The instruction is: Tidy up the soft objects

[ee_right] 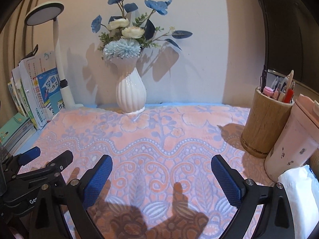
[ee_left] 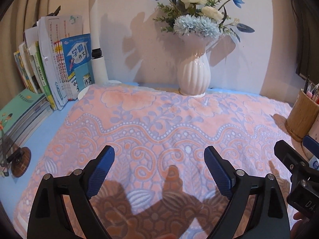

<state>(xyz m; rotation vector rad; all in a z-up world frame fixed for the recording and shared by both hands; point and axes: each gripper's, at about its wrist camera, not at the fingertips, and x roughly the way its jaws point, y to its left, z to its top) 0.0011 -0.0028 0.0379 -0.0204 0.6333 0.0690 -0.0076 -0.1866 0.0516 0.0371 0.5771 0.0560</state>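
Pink towel spread flat on the desk

The pink patterned towel covered the blue desk, its far edge touching the white vase. Above its near part, the left gripper and right gripper had their jaws spread wide, with nothing between them.

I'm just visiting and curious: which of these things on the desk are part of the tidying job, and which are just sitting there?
Part of the job:
pink patterned towel
left gripper, open
right gripper, open

Just lying about:
white vase of flowers
books
desk lamp
wooden pen holder
pink cup
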